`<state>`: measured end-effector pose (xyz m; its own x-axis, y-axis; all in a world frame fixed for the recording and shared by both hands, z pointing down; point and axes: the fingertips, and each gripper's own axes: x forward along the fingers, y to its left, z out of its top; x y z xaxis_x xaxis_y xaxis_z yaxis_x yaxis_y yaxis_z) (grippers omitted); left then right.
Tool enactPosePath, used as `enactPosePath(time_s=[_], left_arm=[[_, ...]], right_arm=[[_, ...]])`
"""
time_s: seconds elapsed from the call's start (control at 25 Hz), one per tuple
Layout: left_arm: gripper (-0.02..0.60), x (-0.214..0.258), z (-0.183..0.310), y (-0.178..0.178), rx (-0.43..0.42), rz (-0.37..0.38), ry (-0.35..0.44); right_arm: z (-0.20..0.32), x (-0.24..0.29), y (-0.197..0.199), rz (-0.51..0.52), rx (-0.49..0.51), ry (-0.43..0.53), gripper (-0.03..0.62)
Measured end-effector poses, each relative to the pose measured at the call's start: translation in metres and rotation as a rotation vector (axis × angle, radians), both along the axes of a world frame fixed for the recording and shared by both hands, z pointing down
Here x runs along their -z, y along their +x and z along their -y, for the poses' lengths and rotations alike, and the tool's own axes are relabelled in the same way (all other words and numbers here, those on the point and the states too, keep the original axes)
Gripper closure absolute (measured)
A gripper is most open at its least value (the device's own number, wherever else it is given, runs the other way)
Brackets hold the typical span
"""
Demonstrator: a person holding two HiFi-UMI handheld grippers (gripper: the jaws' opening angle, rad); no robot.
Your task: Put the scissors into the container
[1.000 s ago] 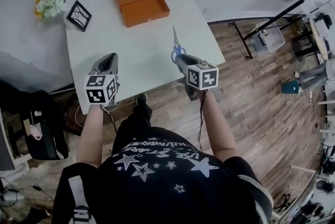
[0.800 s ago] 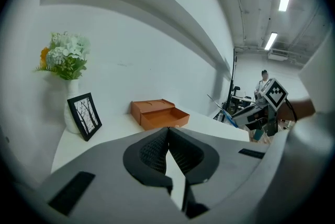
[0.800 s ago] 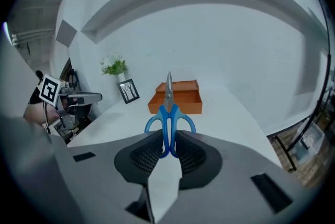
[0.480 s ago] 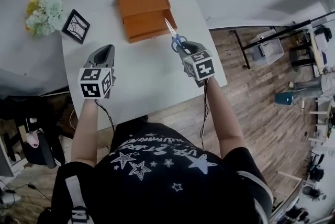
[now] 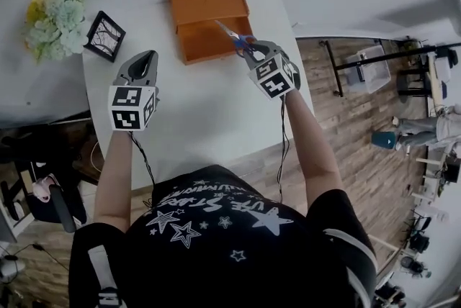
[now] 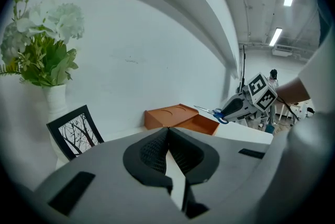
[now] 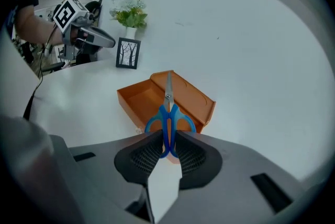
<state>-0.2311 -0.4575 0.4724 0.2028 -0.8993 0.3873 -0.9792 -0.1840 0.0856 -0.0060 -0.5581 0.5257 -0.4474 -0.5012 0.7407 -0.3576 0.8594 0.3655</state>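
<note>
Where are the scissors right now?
In the head view the scissors are right of centre, clamped by their blue handles in the right gripper, blades pointing over the open orange box.

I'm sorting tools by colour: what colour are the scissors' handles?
Blue. The scissors show best in the right gripper view.
</note>
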Motion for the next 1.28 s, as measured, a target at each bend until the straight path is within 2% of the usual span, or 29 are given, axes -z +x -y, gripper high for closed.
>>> enactPosePath(time_s=[0.16,0.4,0.56,0.92,1.08,1.28], left_arm=[[0.563,-0.009,0.013,-0.014,0.010,-0.014,-0.001],[0.563,-0.024,0.027,-0.024,0.016,-0.001,-0.012],[0.563,-0.034,0.035,-0.025,0.013,-0.003,-0.019],[0.563,-0.058,0.047,-0.038,0.049,-0.020,-0.034],[0.563,-0.065,0.049,-0.043,0.051,-0.001,-0.038],[0.563,-0.069,0.050,-0.041,0.049,-0.022,-0.054]], right_arm=[[0.022,-0.012,-0.018,-0.052,0.062,0.017,0.499],[0.035,-0.030,-0.035,-0.194,0.255,0.054,0.499],[0.045,-0.044,-0.044,-0.258,0.349,0.058,0.499],[0.050,-0.092,-0.063,-0.399,0.547,-0.014,0.499],[0.053,-0.101,-0.065,-0.438,0.583,-0.030,0.499],[0.058,-0.111,-0.070,-0.439,0.579,-0.047,0.499]])
